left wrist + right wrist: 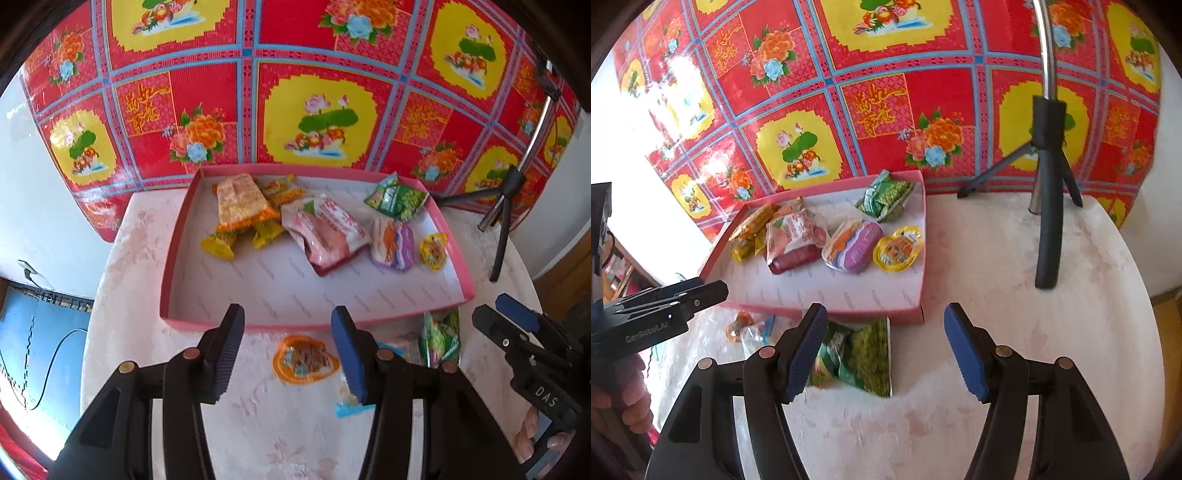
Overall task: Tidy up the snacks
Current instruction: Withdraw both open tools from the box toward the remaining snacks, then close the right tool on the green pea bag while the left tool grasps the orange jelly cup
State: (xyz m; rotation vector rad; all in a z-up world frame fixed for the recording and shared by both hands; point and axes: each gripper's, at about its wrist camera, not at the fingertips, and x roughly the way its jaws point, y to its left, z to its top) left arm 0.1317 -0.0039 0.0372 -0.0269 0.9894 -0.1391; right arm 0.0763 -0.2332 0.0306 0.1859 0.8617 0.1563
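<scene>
- Left hand-held gripper (288,349): spread, empty, above orange jelly cup (306,360) on table (147,332); centre before pinching.
- Right hand-held gripper (886,350): spread, empty, beside green packet (860,356).
- Pink box (207,324): destination, judged.

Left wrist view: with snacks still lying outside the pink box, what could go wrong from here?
1. The orange jelly cup lies flat on the table just before the pink box; the open left gripper may slide it rather than grip it.
2. The green packet sits against the box's near wall, so the right gripper might bump the box.
3. Both grippers are close together and could collide.
</scene>
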